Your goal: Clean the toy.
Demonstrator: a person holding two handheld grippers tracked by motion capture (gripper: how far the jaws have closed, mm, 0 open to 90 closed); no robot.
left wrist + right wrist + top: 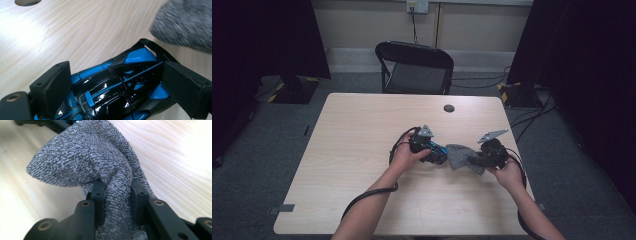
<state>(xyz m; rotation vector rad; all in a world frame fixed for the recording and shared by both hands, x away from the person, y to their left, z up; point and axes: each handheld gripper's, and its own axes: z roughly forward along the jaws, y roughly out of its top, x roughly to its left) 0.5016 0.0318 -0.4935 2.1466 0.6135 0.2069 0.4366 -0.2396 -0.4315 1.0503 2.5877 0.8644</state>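
We hold the toy car [117,82] on the table [357,135] between the left gripper's [435,151] wide jaws; our right gripper [476,161] pinches the grey cloth [100,165] beside it; next, wipe the car's bodywork

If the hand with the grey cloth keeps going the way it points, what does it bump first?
Probably the toy car held by the left gripper. The right gripper points its cloth straight toward it.
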